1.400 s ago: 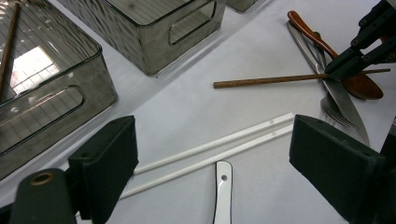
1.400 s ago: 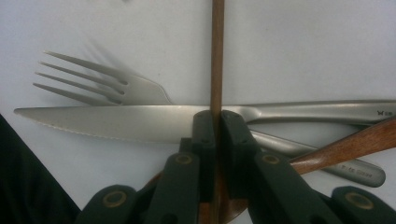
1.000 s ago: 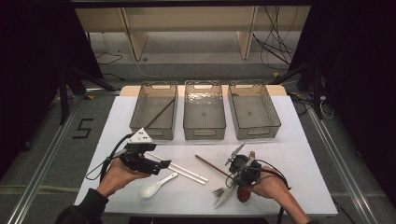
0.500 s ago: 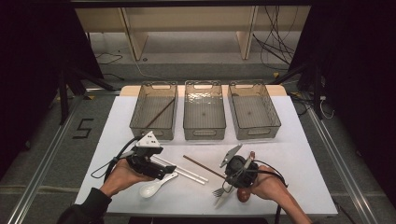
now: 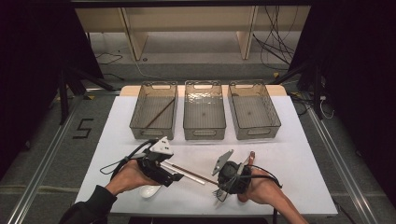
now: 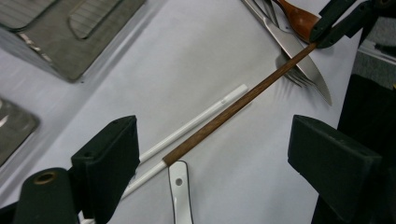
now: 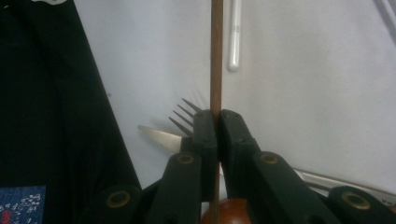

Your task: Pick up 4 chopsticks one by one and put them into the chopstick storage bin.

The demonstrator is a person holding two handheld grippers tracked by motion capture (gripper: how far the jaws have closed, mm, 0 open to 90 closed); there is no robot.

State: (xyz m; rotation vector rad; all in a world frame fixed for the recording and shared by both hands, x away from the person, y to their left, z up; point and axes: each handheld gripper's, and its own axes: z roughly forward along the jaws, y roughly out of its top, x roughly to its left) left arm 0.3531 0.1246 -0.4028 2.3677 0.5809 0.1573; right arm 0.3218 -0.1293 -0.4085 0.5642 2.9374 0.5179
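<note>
On the near half of the white tabletop (image 5: 299, 158), the right gripper (image 7: 215, 122) has its two black jaws closed on a brown wooden chopstick (image 6: 243, 103), pinching it close to one end — in the right gripper view the stick runs straight up from between the pads, and in the high view it slants from that gripper up and to the left toward the left gripper (image 6: 212, 154). The left gripper is open, its jaws standing wide apart with nothing pressed between them; in its own view the free end of the brown chopstick lies between the jaws, just beside a white chopstick (image 6: 196, 122) that rests flat on the tabletop and runs nearly parallel to it. The handle of a white spoon (image 6: 181, 193) comes up from the bottom edge of that view, its tip just below the end of the brown stick. Near the right gripper lie a fork (image 7: 187, 112), a table knife (image 6: 299, 51) and a wooden spoon (image 6: 299, 16), close together. On the far side of the tabletop stand three clear bins in a row — the left bin (image 5: 135, 116) holds one dark chopstick (image 5: 159, 113) lying aslant, while the middle bin (image 5: 187, 109) and the right bin (image 5: 275, 114) stand beside it.
</note>
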